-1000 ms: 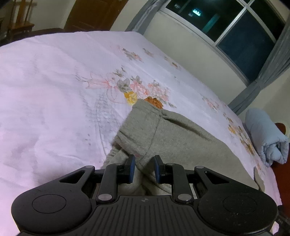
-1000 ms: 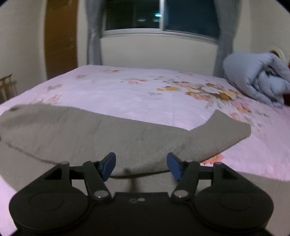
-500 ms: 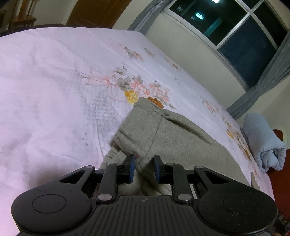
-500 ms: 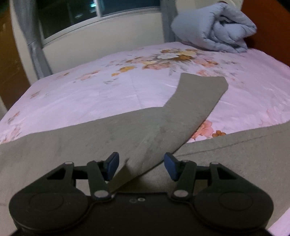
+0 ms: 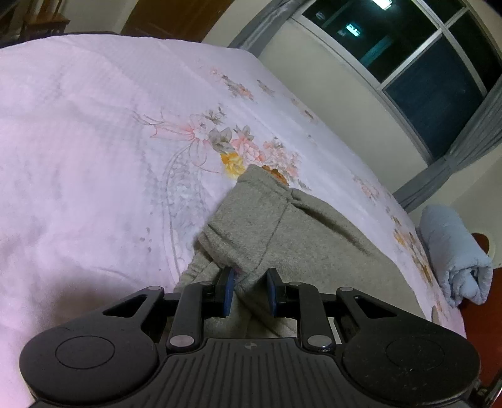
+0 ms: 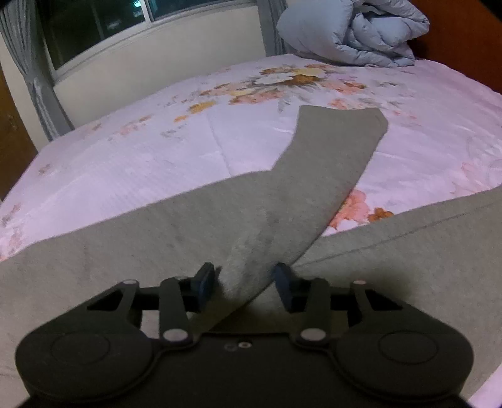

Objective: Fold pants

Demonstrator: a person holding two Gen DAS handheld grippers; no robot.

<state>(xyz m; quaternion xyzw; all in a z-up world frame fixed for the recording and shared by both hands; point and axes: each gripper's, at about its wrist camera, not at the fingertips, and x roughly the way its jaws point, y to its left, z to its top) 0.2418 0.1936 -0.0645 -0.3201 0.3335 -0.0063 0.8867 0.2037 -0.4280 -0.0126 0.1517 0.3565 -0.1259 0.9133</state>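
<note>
Grey pants point(image 5: 301, 238) lie on a pink floral bed point(image 5: 94, 150). In the left wrist view the waistband end is bunched up, and my left gripper point(image 5: 249, 293) has a fold of it between its narrowly parted blue pads. In the right wrist view the pants point(image 6: 157, 238) spread across the bed, with one leg point(image 6: 326, 175) running away to the upper right, its hem flat. My right gripper point(image 6: 246, 287) is open, its pads on either side of that leg's near end where the two legs part.
A rolled light-blue duvet point(image 6: 354, 28) lies at the head of the bed, also in the left wrist view point(image 5: 455, 254). A window with grey curtains point(image 6: 37, 78) runs along the far side. A dark wooden headboard point(image 6: 464, 34) stands at the right.
My right gripper has swung right and come closer to the pants, its jaws narrowing around the leg's near end. My left gripper has barely moved, still on the waistband fold.
</note>
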